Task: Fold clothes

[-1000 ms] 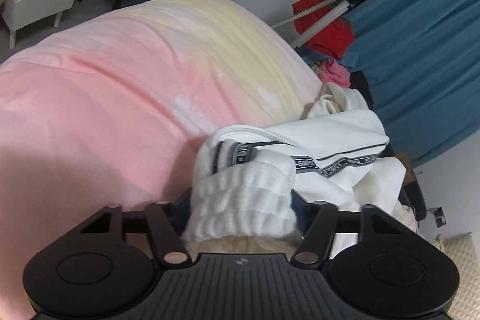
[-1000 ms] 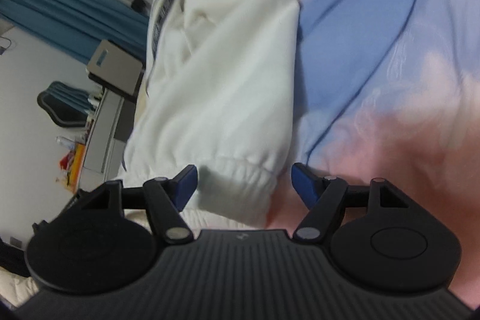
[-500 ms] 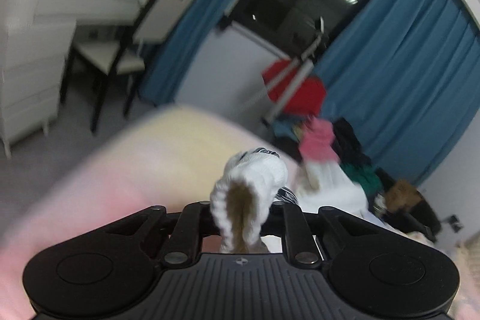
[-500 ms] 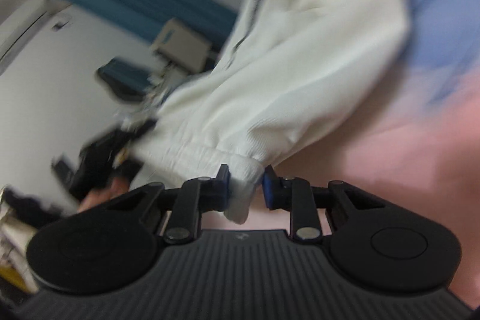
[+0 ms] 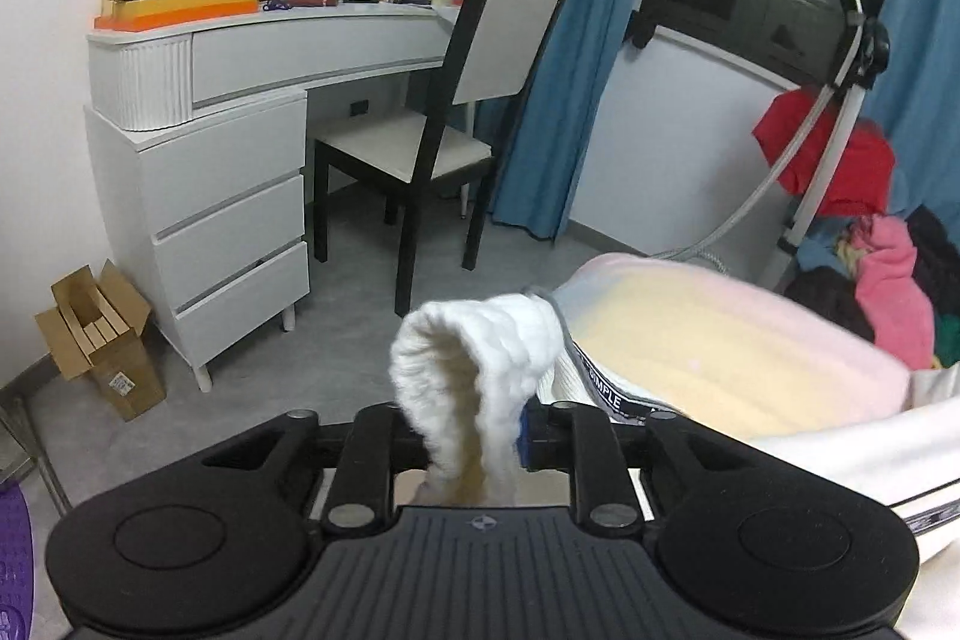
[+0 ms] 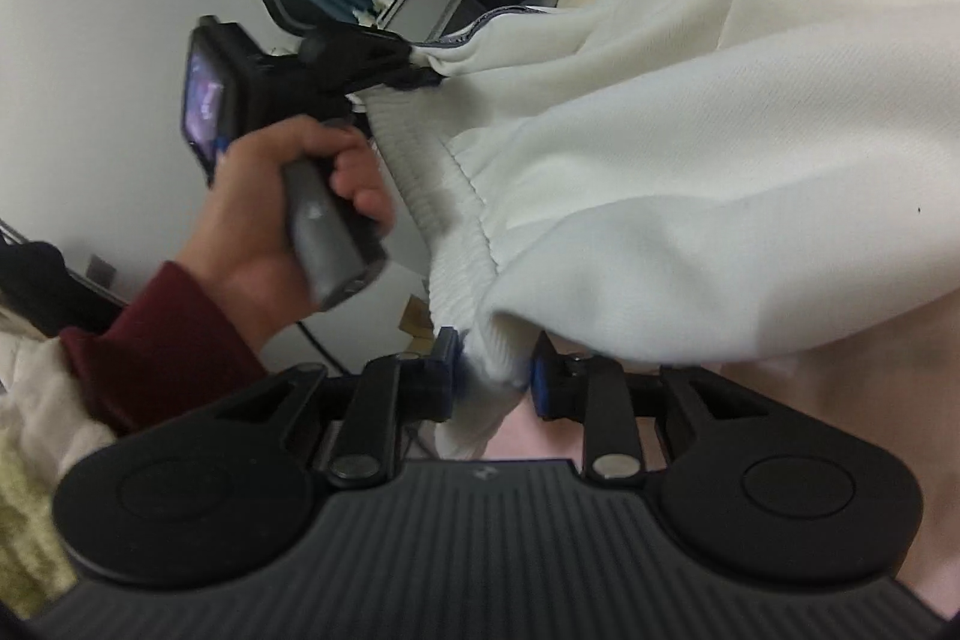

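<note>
The white sweatshirt (image 6: 720, 112) is held off the pink bedcover (image 5: 750, 340) by its ribbed hem. The hem is clamped in the left tongs (image 5: 480, 436), with a loop of ribbing standing up at 12 o'clock of them. Another part of the hem is pinched in the right tongs (image 6: 492, 376); the hand (image 6: 282, 214) on the left tool is seen at 10 o'clock in the right view. The garment hangs bunched, not folded. The step in hand is judged to be lifting and spreading. Next, the hem should be drawn taut between both tongs and the garment laid flat on the bedcover.
</note>
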Available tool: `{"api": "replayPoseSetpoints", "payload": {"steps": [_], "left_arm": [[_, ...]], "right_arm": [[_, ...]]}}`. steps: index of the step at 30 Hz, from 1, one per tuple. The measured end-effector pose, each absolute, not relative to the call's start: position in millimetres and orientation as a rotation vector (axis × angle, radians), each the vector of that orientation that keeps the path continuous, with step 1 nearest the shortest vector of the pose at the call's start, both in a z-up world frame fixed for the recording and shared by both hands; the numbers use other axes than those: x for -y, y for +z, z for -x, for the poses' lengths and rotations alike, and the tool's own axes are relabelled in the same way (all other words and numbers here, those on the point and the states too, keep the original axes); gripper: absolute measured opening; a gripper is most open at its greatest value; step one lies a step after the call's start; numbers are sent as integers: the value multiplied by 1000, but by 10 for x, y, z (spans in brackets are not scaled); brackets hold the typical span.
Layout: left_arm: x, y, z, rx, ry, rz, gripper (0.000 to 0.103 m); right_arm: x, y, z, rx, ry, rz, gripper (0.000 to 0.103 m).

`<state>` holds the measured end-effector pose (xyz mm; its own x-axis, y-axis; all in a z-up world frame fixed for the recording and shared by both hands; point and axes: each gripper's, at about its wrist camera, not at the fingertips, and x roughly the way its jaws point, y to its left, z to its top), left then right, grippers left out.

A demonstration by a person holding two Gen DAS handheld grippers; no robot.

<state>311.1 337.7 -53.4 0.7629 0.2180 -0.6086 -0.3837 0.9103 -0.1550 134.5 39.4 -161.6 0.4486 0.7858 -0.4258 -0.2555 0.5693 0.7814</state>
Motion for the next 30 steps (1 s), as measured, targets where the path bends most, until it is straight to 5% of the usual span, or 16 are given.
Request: {"api": "replayPoseSetpoints", "payload": {"steps": [3, 5, 8, 19, 30], "left_arm": [[-3372, -538, -3028, -631, 316, 276, 44], [-3345, -480, -2858, -627, 305, 263, 56], [-3261, -335, -2500, -577, 281, 247, 87], [-1821, -74, -1451, -445, 49, -1, 91], [787, -555, -1903, -489, -325, -177, 86]], "right_arm": [[-331, -1533, -1233, -827, 745, -614, 41], [-252, -1449, -1127, -805, 767, -547, 74], [-147, -1278, -954, -758, 804, -445, 76], [1227, -860, -463, -594, 402, -286, 75], [2566, -663, -606, -452, 63, -391, 75]]}}
